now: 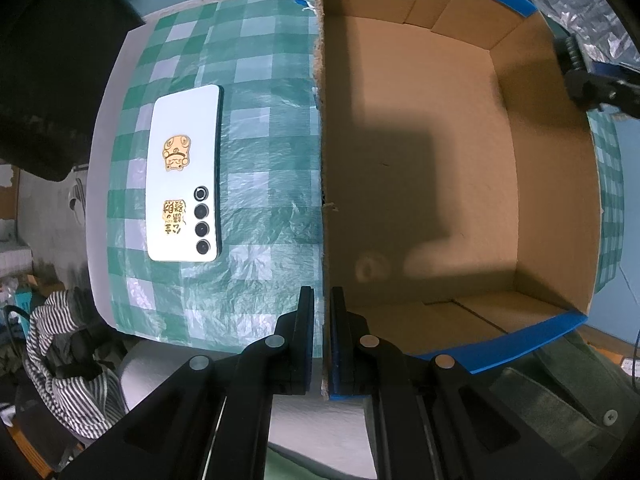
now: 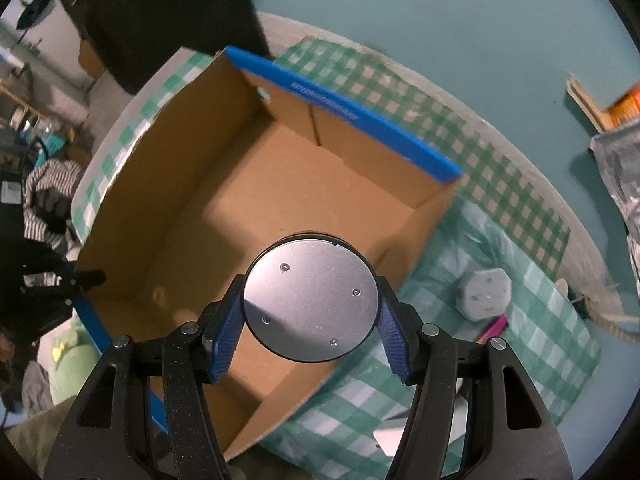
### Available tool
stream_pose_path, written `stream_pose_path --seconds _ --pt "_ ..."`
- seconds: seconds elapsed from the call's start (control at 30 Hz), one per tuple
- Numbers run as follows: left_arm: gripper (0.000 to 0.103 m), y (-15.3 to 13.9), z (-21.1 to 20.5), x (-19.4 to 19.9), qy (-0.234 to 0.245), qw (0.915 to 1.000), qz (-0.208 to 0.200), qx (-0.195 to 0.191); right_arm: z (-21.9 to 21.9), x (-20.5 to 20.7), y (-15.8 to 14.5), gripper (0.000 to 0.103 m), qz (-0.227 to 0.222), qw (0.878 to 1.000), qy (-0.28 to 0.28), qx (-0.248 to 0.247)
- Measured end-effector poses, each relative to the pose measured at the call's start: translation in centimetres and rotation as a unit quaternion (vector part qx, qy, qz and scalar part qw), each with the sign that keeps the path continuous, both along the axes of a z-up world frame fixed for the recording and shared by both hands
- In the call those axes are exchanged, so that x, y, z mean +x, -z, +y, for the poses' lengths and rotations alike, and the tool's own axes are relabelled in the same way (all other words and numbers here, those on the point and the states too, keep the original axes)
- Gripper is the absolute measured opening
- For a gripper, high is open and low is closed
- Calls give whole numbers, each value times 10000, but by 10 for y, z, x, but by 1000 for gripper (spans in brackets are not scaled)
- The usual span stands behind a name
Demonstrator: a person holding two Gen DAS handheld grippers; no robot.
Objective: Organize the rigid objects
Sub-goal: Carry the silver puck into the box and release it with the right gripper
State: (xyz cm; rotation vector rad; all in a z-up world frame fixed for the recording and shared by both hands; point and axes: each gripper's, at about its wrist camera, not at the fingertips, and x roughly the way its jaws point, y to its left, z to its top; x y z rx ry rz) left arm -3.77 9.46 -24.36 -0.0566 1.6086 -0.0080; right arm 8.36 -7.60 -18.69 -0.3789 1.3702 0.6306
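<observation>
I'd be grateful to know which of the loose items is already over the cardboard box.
The round silver metal disc, clamped in the right gripper above the box; the white phone and grey octagonal piece lie on the checked cloth.

Counter (image 1: 120,92) pale, covered by a green-and-white checked cloth (image 1: 264,92) under wrinkled clear film. Wall (image 2: 440,20) teal, running from 12 to 3 o'clock in the right wrist view. Dark furniture (image 1: 48,60) at 10 o'clock in the left wrist view. Striped fabric (image 1: 64,360) heaped at 8 o'clock, amid floor clutter. Silver foil bag (image 1: 580,12) at 1 o'clock. Lighting dim, with hard shadows.
</observation>
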Motion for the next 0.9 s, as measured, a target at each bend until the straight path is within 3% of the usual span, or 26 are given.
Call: stream_pose_path --seconds 0.37,0.63,0.9 --pt "7 5 3 3 -39 9999 93 -19 7 3 32 62 335 9988 -123 -335" --pt "7 4 6 6 -85 9999 109 -75 14 0 37 62 283 9979 -147 -570" --pt "7 3 6 7 -55 9999 130 -49 11 -1 32 62 223 9986 -94 -461"
